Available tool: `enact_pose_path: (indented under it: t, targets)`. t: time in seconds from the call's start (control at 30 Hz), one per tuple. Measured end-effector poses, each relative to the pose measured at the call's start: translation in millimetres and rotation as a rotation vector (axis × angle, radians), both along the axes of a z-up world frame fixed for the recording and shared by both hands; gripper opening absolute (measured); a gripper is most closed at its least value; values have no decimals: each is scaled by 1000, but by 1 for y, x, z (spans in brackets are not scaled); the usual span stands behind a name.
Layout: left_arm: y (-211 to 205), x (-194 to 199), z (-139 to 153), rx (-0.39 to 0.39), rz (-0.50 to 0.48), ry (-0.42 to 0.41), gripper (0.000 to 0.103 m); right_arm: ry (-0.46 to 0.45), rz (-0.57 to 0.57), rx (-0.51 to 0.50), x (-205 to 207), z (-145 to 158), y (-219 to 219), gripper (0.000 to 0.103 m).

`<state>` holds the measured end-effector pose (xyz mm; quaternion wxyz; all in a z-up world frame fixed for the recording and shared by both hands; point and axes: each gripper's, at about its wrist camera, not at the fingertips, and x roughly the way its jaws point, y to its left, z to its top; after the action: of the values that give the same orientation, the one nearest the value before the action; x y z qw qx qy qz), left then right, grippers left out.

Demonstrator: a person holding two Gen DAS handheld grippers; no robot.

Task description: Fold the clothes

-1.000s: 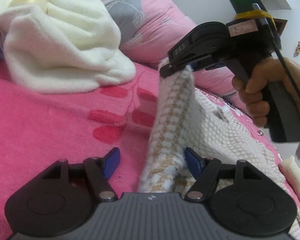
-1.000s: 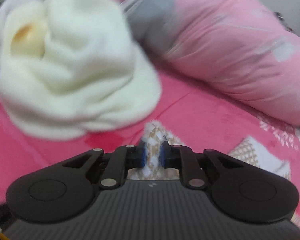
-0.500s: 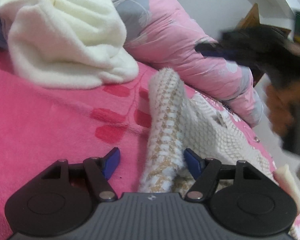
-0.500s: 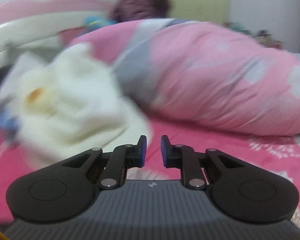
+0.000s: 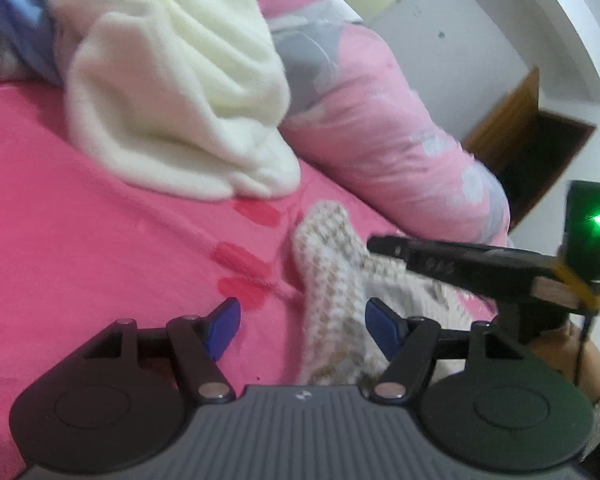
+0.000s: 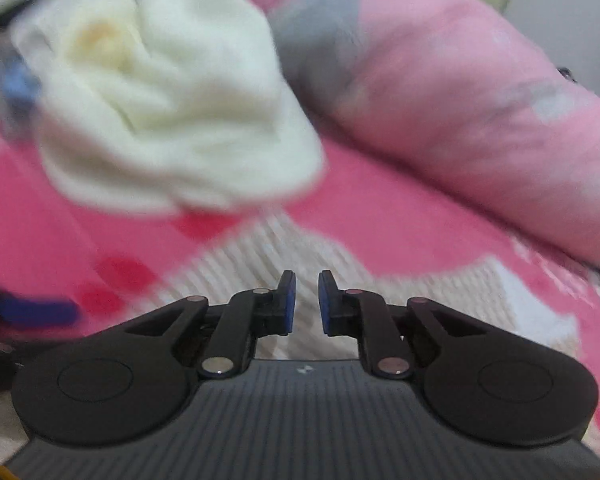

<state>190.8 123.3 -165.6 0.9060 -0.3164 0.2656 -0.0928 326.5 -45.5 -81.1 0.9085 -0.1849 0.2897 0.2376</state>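
Note:
A cream-and-tan knit garment point(image 5: 328, 248) lies on the pink bed sheet point(image 5: 80, 220), one narrow end stretched away from me. My left gripper point(image 5: 302, 312) is open and straddles that strip; the fabric lies nearer the right pad, unpressed. My right gripper point(image 5: 384, 245) reaches in from the right, low over the knit, held by a hand point(image 5: 560, 352). In the right wrist view the right gripper point(image 6: 304, 292) is closing, its pads a narrow gap apart with nothing between them, and the knit garment point(image 6: 260, 256) spreads just beyond.
A heaped cream fleece garment point(image 5: 172, 92) sits on the bed beyond the knit, also the cream fleece point(image 6: 160, 100) in the right view. A pink-and-grey quilt roll point(image 5: 380, 120) runs along the back right. Blue cloth point(image 5: 16, 20) lies at the far left.
The right gripper let go of the knit end it was holding up; the strip dropped onto the bed. The right gripper swung away, then came back low over the garment. The left view rolled slightly.

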Motion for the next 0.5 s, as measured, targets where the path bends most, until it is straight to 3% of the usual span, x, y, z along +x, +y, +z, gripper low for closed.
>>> enact_pose_path:
  t: [0.1, 0.17, 0.27, 0.37, 0.43, 0.5]
  targets:
    - [-4, 4, -2, 48, -8, 20, 71, -13, 63, -34, 14, -15, 15, 9]
    - [-7, 4, -2, 79, -16, 24, 71, 48, 13, -125, 41, -52, 16, 13]
    - [-6, 3, -1, 80, -20, 22, 71, 101, -39, 12, 57, -43, -3, 14]
    - [-8, 2, -1, 92, -22, 25, 71, 20, -90, -31, 47, -22, -2, 11]
    - [-8, 1, -2, 96, -22, 25, 71, 21, -47, 54, 40, -9, -5, 11]
    - [-8, 0, -2, 96, -24, 21, 71, 40, -48, 15, 50, -25, 0, 8]
